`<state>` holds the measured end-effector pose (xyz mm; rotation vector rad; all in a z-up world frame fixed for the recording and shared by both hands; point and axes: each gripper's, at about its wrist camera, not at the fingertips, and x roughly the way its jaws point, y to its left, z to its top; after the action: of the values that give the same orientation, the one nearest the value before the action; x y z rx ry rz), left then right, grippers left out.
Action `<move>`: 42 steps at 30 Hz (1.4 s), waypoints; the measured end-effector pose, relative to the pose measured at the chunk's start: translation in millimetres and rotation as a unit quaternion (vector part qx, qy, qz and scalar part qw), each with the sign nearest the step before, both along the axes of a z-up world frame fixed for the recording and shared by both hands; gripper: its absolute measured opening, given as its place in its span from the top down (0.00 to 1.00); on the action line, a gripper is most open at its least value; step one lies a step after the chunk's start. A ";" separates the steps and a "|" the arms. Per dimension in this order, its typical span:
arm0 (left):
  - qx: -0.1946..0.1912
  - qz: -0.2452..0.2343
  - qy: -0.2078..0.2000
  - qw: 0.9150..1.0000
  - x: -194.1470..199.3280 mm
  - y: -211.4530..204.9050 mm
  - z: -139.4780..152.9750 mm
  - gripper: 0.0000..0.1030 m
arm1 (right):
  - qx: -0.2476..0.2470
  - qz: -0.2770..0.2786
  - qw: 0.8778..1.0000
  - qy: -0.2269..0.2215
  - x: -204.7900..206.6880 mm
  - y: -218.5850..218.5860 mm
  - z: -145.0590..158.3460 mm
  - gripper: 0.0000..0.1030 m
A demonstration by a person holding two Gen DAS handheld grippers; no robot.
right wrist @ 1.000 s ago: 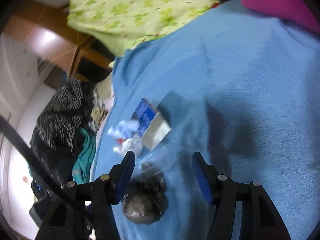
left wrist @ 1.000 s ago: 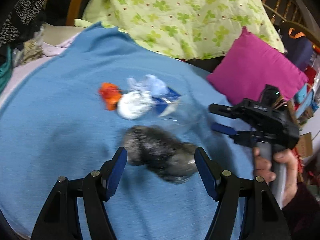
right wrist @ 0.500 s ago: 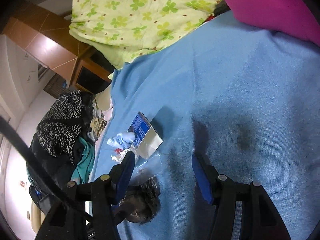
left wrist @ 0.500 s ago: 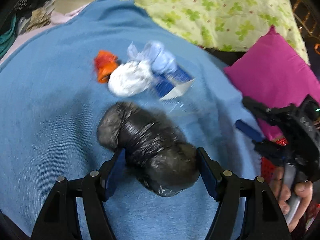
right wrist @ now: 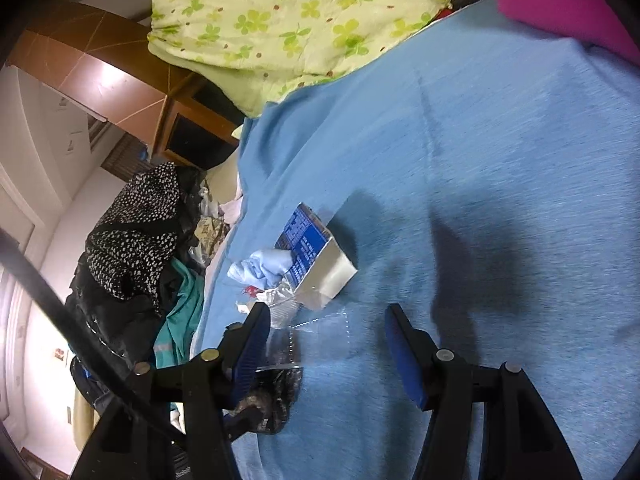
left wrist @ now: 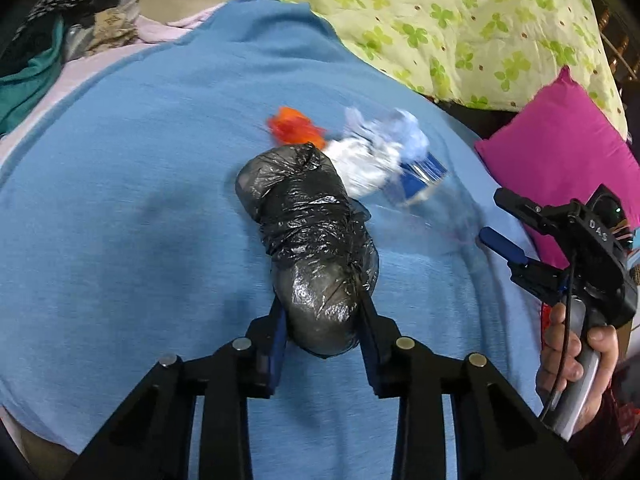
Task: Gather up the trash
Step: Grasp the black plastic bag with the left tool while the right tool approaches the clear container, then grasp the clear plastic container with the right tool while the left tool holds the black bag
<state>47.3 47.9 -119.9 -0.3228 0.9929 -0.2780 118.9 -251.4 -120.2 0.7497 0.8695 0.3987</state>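
Note:
A rolled black plastic bag (left wrist: 308, 236) lies on the blue blanket (left wrist: 120, 220). My left gripper (left wrist: 322, 320) is shut on its near end. Behind it lie an orange scrap (left wrist: 294, 130), a white wad (left wrist: 364, 160), a pale blue wad (left wrist: 404, 132), a blue and white carton (left wrist: 420, 178) and a clear plastic bag (left wrist: 436, 220). My right gripper (right wrist: 324, 344) is open and empty, over the clear plastic bag (right wrist: 320, 336), with the carton (right wrist: 316, 256) and pale blue wad (right wrist: 264, 266) just beyond. The black bag (right wrist: 276, 400) shows at its lower left.
A green flowered quilt (left wrist: 460, 20) and a magenta pillow (left wrist: 560, 152) lie at the back and right of the bed. A heap of dark clothes (right wrist: 132, 248) sits off the blanket's left edge. The right gripper also shows in the left wrist view (left wrist: 504, 224).
My left gripper moved forward around the black bag and closed on its near end. My right gripper stayed open and moved slightly nearer the carton.

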 end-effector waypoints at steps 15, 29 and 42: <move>0.004 0.037 0.010 0.999 -5.0 49.7 -2.9 0.68 | 0.081 0.138 0.987 -0.010 -3.0 42.0 6.0 0.39; 0.019 0.035 0.007 0.999 -3.9 52.0 -4.3 0.68 | -0.089 0.106 0.988 -0.075 -12.9 61.6 28.9 0.39; -0.008 0.041 -0.002 0.999 -2.0 52.1 -1.6 0.55 | -0.255 0.167 0.949 -0.081 -33.5 124.7 2.5 0.38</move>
<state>45.4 100.1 -121.5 -0.3763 0.9718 -0.2114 85.4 -126.7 -117.7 0.0869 0.8936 0.5008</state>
